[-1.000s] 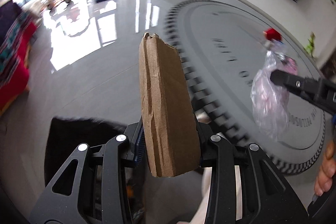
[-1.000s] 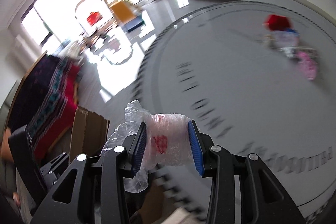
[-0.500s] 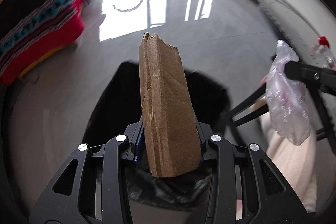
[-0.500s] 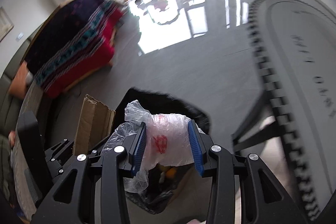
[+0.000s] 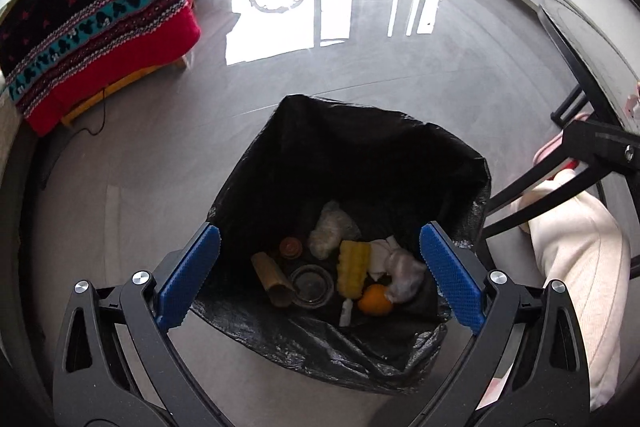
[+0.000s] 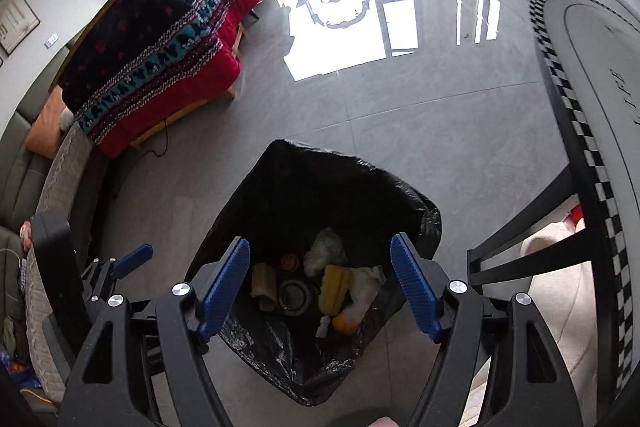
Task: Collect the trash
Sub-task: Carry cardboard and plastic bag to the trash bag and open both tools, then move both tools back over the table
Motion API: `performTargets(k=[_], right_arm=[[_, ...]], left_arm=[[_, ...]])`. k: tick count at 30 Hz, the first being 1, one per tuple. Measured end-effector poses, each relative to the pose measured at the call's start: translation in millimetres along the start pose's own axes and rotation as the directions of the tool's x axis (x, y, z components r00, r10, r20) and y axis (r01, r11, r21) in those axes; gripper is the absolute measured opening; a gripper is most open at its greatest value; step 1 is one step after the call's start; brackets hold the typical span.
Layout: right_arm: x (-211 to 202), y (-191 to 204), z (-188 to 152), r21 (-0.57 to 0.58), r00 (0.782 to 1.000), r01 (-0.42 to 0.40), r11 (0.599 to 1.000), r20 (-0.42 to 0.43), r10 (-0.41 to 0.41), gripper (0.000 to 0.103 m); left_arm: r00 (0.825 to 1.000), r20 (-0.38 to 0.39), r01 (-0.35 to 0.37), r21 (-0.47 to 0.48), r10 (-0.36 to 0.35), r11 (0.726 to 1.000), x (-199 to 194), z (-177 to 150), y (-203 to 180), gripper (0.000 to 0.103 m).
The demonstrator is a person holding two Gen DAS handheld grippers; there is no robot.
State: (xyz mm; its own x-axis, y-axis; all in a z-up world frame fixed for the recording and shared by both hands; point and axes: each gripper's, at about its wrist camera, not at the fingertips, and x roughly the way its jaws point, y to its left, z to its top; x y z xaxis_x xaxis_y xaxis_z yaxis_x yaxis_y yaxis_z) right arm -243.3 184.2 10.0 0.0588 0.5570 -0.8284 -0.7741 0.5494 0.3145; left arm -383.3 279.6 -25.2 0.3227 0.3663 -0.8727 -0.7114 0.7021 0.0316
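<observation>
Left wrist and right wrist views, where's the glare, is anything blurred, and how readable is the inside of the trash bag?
Left wrist: window glare whitens the floor; image sharp, edges bent by fisheye; the bag is dark inside, yet its trash shows. Right wrist: same floor glare; sharp too; the table rim curves; the bag interior is dim but readable.

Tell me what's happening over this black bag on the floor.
A person is clearing up trash with a tool in each hand. Both the left tool and the right tool hang over the open black trash bag, and both sets of jaws have just been opening, with nothing between them now. The piece of cardboard and the plastic bag they carried a moment ago have been let go; the cardboard lies inside with a yellow sponge and an orange.
</observation>
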Motion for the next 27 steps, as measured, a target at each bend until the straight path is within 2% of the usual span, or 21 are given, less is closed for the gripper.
performTargets(k=[7,14,20,27], right_arm=[[-20,-16,1,0.027,0.999,0.003,1.0,0.049,-0.004,0.074],[-52,-48,4,0.071,0.993,0.031,0.997,0.107,-0.039,0.074],[-84,-94,9,0.133,0.984,0.066,0.989,0.154,-0.086,0.074],[-118,-158,13,0.243,0.968,0.107,0.964,0.195,-0.156,0.074]], left_arm=[[0.999,0.021,0.033,0.051,-0.034,0.998,-12,8,-22,0.097],[0.992,0.083,0.082,0.14,-0.094,0.987,-37,35,-67,0.097],[0.98,0.102,0.142,0.232,-0.169,0.962,-51,61,-123,0.097],[0.965,0.081,0.21,0.331,-0.25,0.92,-55,83,-195,0.097]])
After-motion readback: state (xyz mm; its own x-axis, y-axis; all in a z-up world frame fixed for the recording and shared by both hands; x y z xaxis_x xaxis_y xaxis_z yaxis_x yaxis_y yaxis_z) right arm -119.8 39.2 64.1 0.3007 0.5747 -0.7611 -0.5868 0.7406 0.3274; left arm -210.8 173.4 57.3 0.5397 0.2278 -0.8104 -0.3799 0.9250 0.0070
